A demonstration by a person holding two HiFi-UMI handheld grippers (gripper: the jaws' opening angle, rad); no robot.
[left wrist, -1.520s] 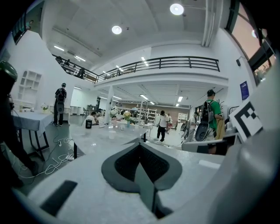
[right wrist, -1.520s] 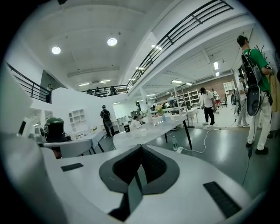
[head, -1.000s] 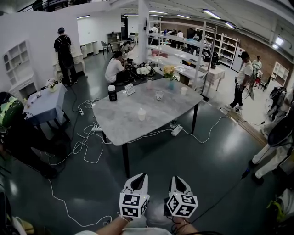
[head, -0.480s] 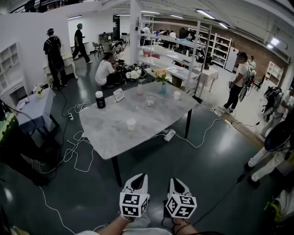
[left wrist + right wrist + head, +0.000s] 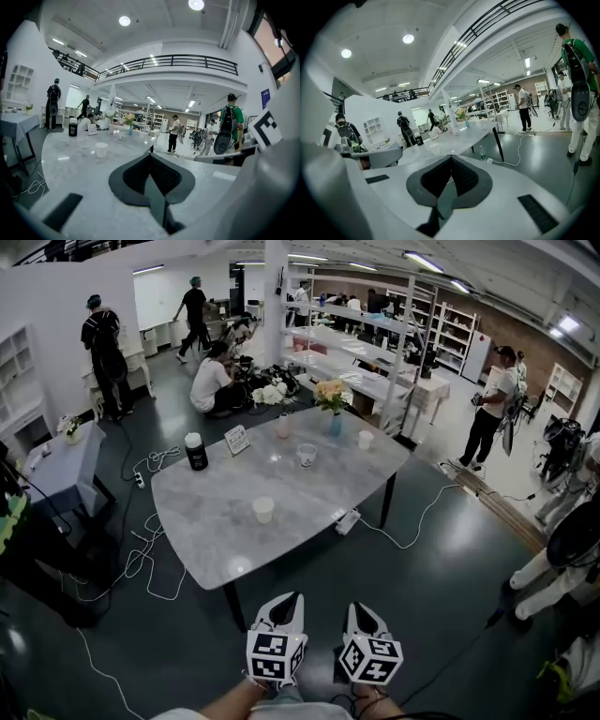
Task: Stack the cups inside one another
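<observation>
The left tool (image 5: 284, 604) and the right tool (image 5: 362, 611) are held side by side over the dark floor (image 5: 422, 587), short of the near corner of the bench (image 5: 216, 540). Each tool's marker cube faces the head camera. The left gripper view shows the left tool (image 5: 150, 157) with its dark pads pressed together and nothing between them. The right gripper view shows the right tool (image 5: 451, 159) closed the same way, also empty. Both tools point toward the grey stone-patterned bench top and are well apart from everything on it.

The cups stand separate and upright. A white cup (image 5: 263, 509) sits alone near the middle of the bench, closest to the tools, and also shows in the left gripper view (image 5: 101, 149). A clear cup (image 5: 307, 456) stands farther back, toward the far edge. A second white cup (image 5: 366, 439) is close to the far right corner, and a taller pinkish cup (image 5: 283, 426) stands at the far edge.

A black bottle (image 5: 195, 452) with a white cap occupies the far left corner, with a small card (image 5: 236, 439) just beside it. A vase of flowers (image 5: 334, 399) stands on the far edge between the pinkish cup and the second white cup. White cables (image 5: 150, 549) trail across the floor to the bench's left, and a power strip (image 5: 348, 520) lies under its right side. Several people (image 5: 211, 385) stand or crouch beyond the bench.
</observation>
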